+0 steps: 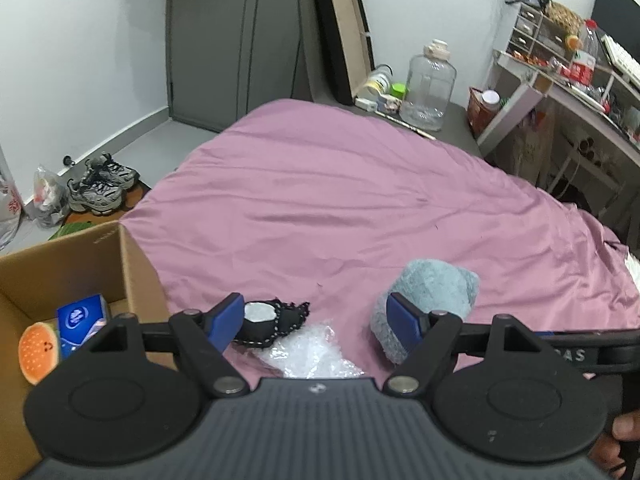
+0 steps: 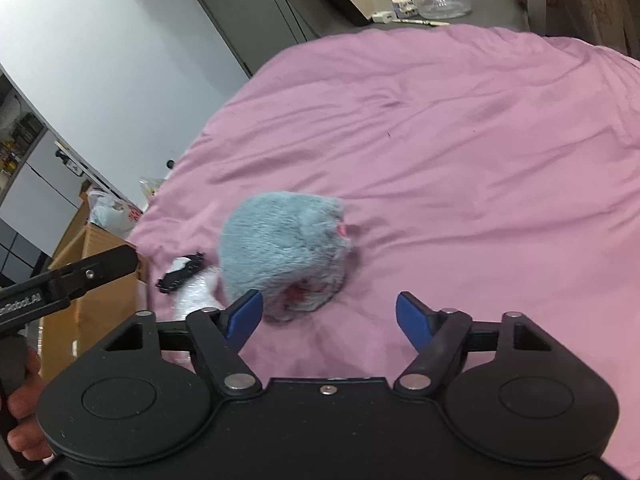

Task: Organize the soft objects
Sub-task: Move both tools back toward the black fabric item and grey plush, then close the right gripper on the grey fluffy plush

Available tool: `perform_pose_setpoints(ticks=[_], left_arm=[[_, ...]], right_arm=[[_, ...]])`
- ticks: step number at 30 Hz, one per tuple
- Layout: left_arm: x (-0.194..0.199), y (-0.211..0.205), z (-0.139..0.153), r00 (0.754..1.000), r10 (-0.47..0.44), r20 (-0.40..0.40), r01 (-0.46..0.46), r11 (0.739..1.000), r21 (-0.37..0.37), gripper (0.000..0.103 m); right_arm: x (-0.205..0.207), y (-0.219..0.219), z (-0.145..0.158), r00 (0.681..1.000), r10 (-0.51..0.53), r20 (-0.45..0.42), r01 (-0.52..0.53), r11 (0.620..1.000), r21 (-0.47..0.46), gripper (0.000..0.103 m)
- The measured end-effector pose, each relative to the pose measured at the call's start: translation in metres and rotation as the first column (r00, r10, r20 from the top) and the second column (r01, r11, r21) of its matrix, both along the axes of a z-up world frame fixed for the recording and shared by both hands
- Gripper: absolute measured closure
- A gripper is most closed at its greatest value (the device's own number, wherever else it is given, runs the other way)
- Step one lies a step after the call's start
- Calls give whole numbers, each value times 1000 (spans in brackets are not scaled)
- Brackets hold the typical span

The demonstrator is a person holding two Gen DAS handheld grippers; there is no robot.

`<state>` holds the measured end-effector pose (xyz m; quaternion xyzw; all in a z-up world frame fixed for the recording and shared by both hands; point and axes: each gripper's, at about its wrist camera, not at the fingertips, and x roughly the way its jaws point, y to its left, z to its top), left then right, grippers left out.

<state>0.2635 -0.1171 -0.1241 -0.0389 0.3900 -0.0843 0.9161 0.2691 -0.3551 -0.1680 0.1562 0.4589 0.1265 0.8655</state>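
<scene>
Three soft things lie bunched at the pink bedspread's [image 1: 360, 184] near left edge, just beside the cardboard box [image 1: 132, 264] they likely go into: grey-blue plush [image 2: 280, 252], black pouch [image 1: 272, 320], bubble wrap [image 1: 316, 350]. Your left gripper [image 1: 316, 316] and right gripper [image 2: 330, 316] are both spread, holding nothing; the right faces the plush, seemingly to take it

Left wrist cam sits low at the bed's near edge, looking across the pink sheet [image 1: 340, 184] toward the wardrobe, cardboard box [image 1: 132, 264] at its left. Right wrist cam is higher, tilted, angled down-left. Both share the blue plush [image 1: 432, 292] [image 2: 280, 248], close in.
</scene>
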Motion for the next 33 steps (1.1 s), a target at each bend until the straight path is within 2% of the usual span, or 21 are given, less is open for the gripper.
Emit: perform_pose_setpoints(ticks=[5,11,13,16,18,21,24,27,29,33], left_arm=[[8,-7,-4,999,-41,0,41,999,34,26],[21,-14,-11,998,-68,-4,68,997,46,26],[25,-17,-13,997,-77,-7,77,996,41,26],[31,-20,-16,996,-93,-3,93,995,20,26],[35,-21,-19,996,-92,-4,92,996,11,27],[42,-19,-25,996,-91,-25,90,996,-22,30],[45,-20,-27,993,-116,-32,114,991,-68,30],[42,-25,-26,989,-150,-20,148,986,-82,30],[43,-30,-28,986,-166,-24,163,983,-90,34],[47,-35,-37,983,-174,-61,166,978,-126,53]], right_arm=[[11,5,-4,1000,20,2,-20,999,-27,34],[24,9,0,999,39,22,-39,999,4,36],[30,9,0,999,39,21,-39,999,24,39],[39,8,-3,999,40,9,-40,997,66,54],[44,7,-7,999,40,-10,-39,994,99,71],[51,6,-12,999,42,-32,-36,987,153,80],[53,4,-13,999,42,-31,-36,984,176,83],[53,3,-10,999,43,-27,-37,981,192,87],[52,3,-9,999,45,-27,-38,979,202,88],[49,3,-8,998,48,-34,-40,979,200,89]])
